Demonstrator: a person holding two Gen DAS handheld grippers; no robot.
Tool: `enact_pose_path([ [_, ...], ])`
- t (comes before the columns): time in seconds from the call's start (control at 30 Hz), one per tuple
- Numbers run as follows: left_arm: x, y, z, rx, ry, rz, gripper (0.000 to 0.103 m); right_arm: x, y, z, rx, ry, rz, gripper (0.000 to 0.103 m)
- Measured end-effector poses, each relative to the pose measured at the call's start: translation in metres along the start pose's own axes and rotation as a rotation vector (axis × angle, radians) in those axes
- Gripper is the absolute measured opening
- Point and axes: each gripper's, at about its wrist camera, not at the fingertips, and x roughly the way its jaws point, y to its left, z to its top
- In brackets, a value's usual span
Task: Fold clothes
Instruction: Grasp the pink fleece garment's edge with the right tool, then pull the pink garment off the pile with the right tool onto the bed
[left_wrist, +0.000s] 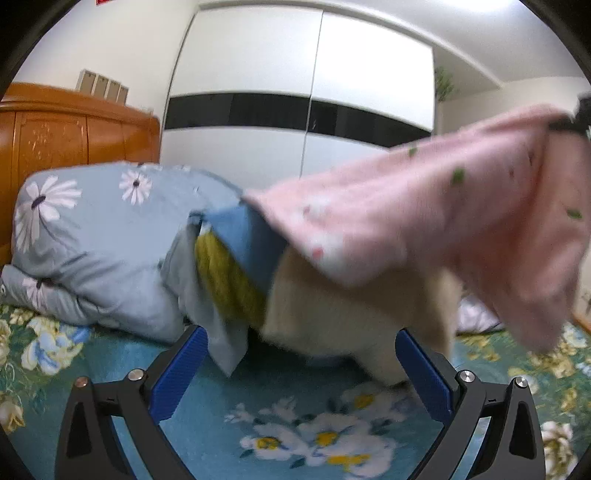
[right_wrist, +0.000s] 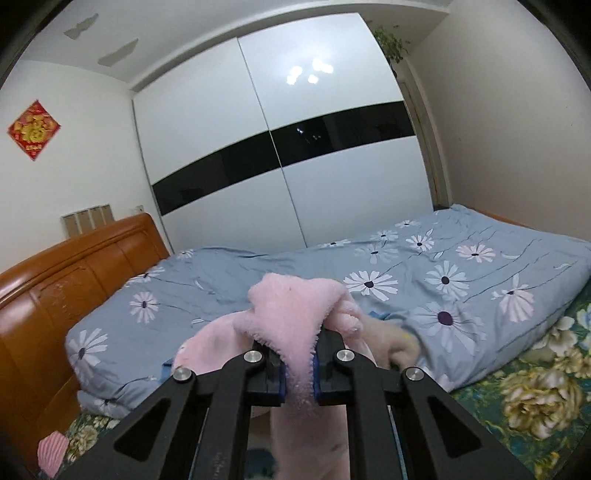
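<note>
A fluffy pink garment is pinched between the jaws of my right gripper and hangs down from it. In the left wrist view the same pink garment is lifted in the air, blurred, held at the upper right by my right gripper. Beneath it lie a cream garment, a yellow-green knit and a blue piece. My left gripper is open and empty, low over the floral bedsheet, just in front of the pile.
A folded grey-blue daisy quilt lies along the far side of the bed, also in the right wrist view. An orange wooden headboard stands at the left. A white wardrobe is behind. A pink striped cloth lies lower left.
</note>
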Motion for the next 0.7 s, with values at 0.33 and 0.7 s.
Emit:
enact_pose_path([
  [0.33, -0.047, -0.022, -0.033, 0.002, 0.142, -0.106, 0.103, -0.093, -0.059, -0.036, 0.012, 0.009, -0.021, 0.01],
  [0.7, -0.066, -0.023, -0.058, -0.02, 0.263, -0.073, 0.103, -0.183, -0.119, -0.048, 0.121, -0.108, -0.081, 0.01],
])
